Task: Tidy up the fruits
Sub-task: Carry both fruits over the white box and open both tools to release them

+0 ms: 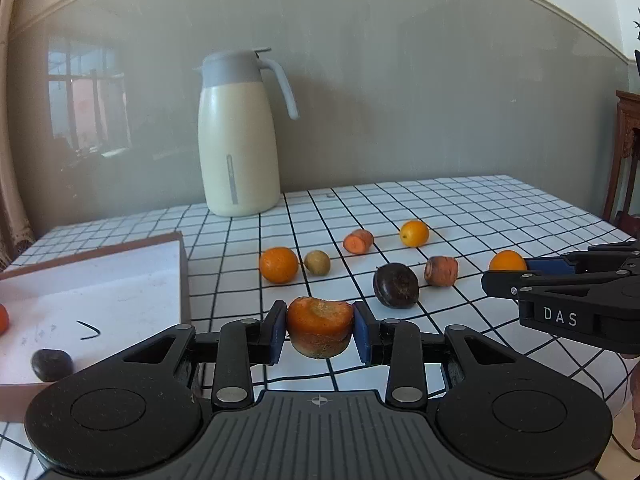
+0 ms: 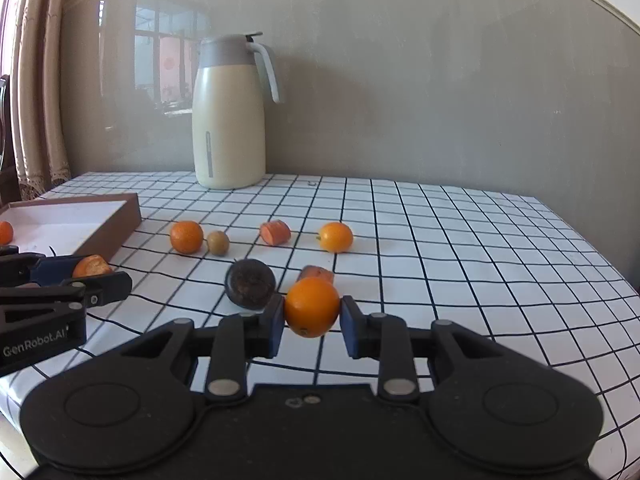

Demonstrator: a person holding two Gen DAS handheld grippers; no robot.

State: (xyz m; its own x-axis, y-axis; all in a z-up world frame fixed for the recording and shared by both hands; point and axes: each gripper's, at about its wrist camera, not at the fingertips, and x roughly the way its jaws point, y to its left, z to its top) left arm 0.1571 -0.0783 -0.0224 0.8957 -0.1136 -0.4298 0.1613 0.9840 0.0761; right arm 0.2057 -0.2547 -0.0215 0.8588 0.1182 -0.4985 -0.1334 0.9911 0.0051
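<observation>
My left gripper [image 1: 320, 330] is shut on a carrot chunk [image 1: 319, 326], held just above the checked tablecloth. My right gripper [image 2: 312, 318] is shut on a small orange [image 2: 312, 307], also lifted off the cloth. On the table lie an orange [image 1: 278, 265], a small green-brown fruit [image 1: 317, 262], a carrot piece [image 1: 358, 241], a yellow-orange citrus [image 1: 414, 233], another carrot piece [image 1: 441, 271] and a dark purple fruit [image 1: 396, 285]. A shallow brown-edged tray [image 1: 120, 292] on the left holds a dark fruit [image 1: 52, 365] and an orange one [image 1: 3, 318].
A cream jug [image 1: 239, 136] with a grey lid and handle stands at the back of the table against the grey wall. The right gripper's body [image 1: 568, 300] reaches in from the right of the left wrist view. Wooden furniture [image 1: 626, 152] stands past the table's right end.
</observation>
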